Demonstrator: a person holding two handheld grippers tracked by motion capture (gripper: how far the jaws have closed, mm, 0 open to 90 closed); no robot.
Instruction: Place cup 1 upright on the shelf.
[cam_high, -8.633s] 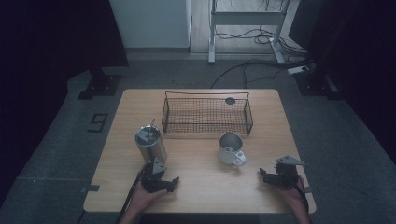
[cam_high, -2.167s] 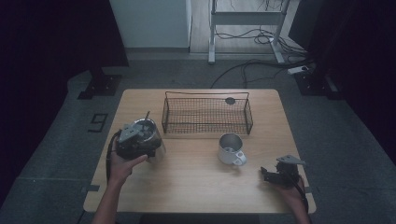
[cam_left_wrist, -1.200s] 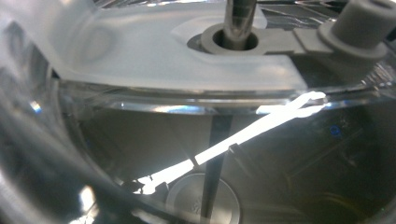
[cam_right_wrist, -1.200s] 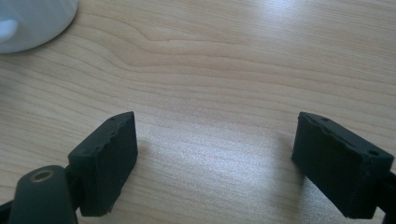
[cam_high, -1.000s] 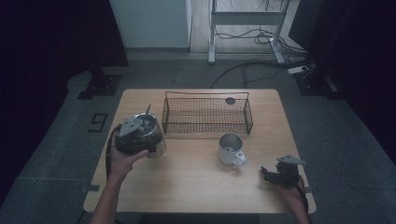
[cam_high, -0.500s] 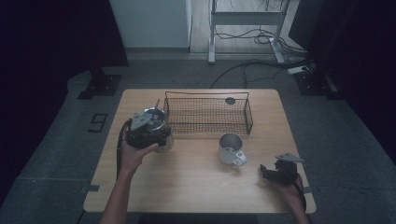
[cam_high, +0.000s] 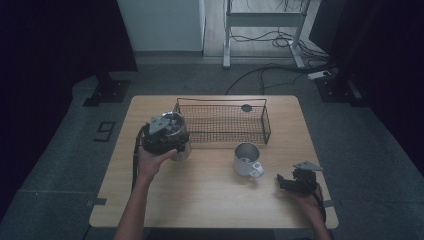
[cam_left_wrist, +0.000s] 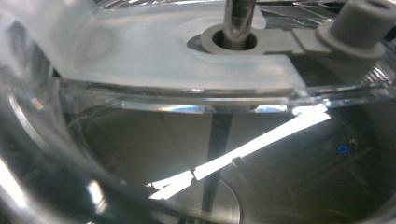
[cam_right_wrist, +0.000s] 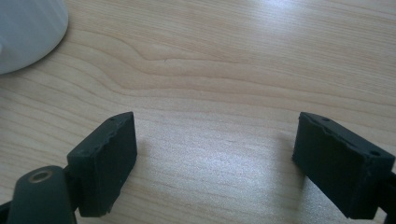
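A black wire basket (cam_high: 222, 122) stands at the far middle of the wooden bench (cam_high: 200, 200), and everything else sits around it. A small dark round thing (cam_high: 246, 107) lies on the basket's floor near its far right corner.

Just off the basket's left end, the left tool (cam_high: 162, 132) is over a clear tumbler (cam_high: 176, 140) that stands near the basket's left near corner. In the high view the tool covers most of the tumbler, and the person's left hand (cam_high: 152, 162) holds it from the near side. In the left gripper view the tumbler's translucent lid (cam_left_wrist: 177, 51) is very close, with a metal straw (cam_left_wrist: 238, 18) passing through a grey ring in it and a grey stopper (cam_left_wrist: 357, 23) beside that. Through the clear wall the straw runs down into the shiny interior. I cannot tell how that tool's jaws stand.

In front of the basket's right half, apart from it, a white mug (cam_high: 246, 160) stands upright with its handle turned toward the person.

Further toward the near right corner, well clear of the basket, the right tool (cam_high: 296, 181) rests low on the bench. In the right gripper view its jaws are spread wide with bare wood between them, and the mug's (cam_right_wrist: 28, 32) white side shows at the upper left.
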